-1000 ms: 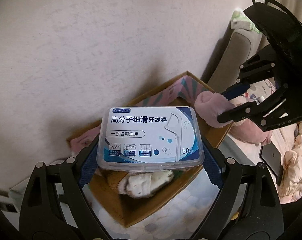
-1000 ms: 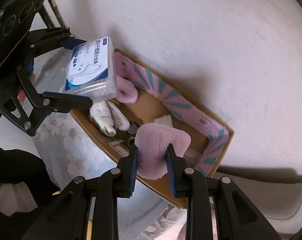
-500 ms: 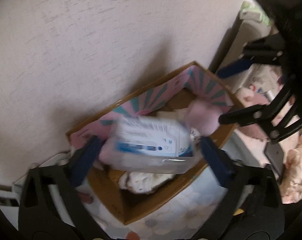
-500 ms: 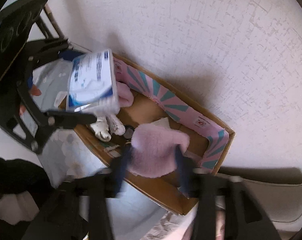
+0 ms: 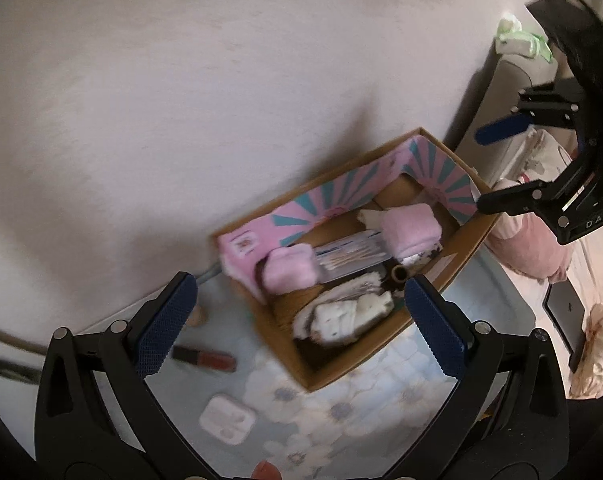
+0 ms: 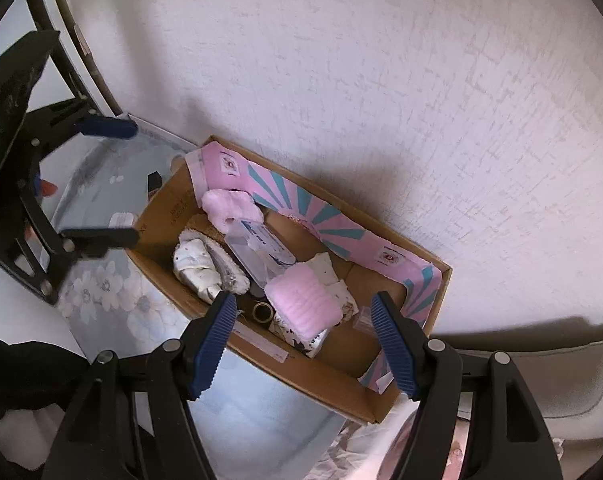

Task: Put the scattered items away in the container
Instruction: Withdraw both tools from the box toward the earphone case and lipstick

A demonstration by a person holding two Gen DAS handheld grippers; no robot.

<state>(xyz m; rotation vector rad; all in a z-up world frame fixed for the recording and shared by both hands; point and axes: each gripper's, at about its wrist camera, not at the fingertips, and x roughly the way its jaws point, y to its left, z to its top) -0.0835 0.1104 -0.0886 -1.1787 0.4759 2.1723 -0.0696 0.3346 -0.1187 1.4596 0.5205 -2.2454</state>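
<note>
Cardboard box [image 6: 173,216] with a pink-and-teal patterned inner flap, set against a pale wall on a floral-printed table surface [image 5: 365,408]. Left gripper [image 5: 297,316] above the near end of the box, its jaws spread fully apart with nothing between them. Right gripper [image 6: 301,340] over the other end, jaws opening, its blue pads clear of the pink fluffy item [image 6: 303,300] that lies in the box directly beneath them. Also inside the box: the clear plastic floss-pick case [image 6: 261,248], lying tilted between the pink fluffy item and a second pink fluffy piece [image 6: 231,208] at the far end; a rolled white cloth [image 6: 197,268] along the near wall; and a small dark round cap [image 6: 262,312]. Outside the box, on the table: a lip-gloss tube [image 5: 205,357] and a small white-pink case [image 5: 227,419], both blurred
</note>
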